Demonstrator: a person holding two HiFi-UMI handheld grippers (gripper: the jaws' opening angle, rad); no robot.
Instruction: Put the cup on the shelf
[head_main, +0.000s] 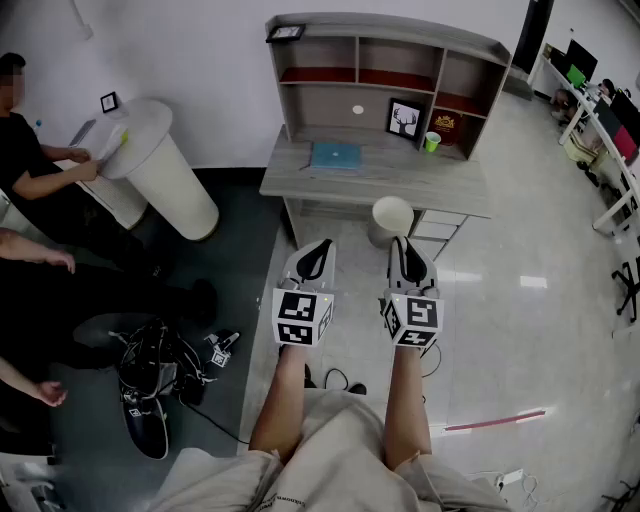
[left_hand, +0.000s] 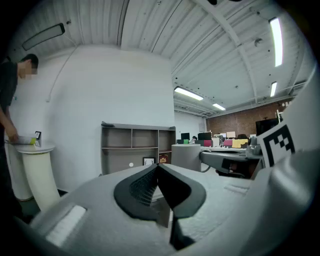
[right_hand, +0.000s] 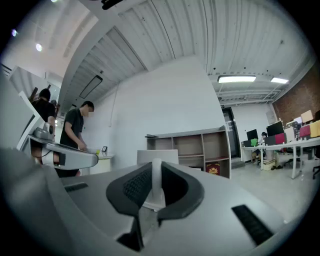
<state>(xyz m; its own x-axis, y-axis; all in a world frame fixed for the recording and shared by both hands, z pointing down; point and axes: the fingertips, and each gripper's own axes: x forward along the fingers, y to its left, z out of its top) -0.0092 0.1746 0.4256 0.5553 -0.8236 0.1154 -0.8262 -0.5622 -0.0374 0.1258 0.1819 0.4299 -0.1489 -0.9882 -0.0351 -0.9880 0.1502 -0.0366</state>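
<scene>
Cup (head_main: 392, 218): plain white, smooth, cylindrical, its round mouth showing from above. It is hanging just off the near edge of the desk (head_main: 330, 182), over glossy pale floor, and is not on the shelf (head_main: 400, 45).

Right gripper (head_main: 405, 248) is pinching the cup's thin wall. In the right gripper view a white strip is standing between the dark ribbed fingers (right_hand: 131, 186), which are pressing on it a narrow gap apart.

Left gripper (head_main: 318, 250) is carrying nothing, and its fingers (left_hand: 142, 189) are meeting at the tips. Both grippers are pointing at the desk side by side, each wearing a cube of black-and-white square markers (head_main: 300, 318).

The shelf is grey wood-grain board, boxy, with open compartments and red-lined ledges. A framed deer picture (head_main: 404, 118), a red box (head_main: 446, 124) and a small green tumbler (head_main: 432, 142) are sitting toward its right. The print on the box is too small to read. A flat teal item (head_main: 335, 155) is lying on the desk top.

Far left, a person (head_main: 30, 160) is leaning at a white round stand (head_main: 160, 165).
</scene>
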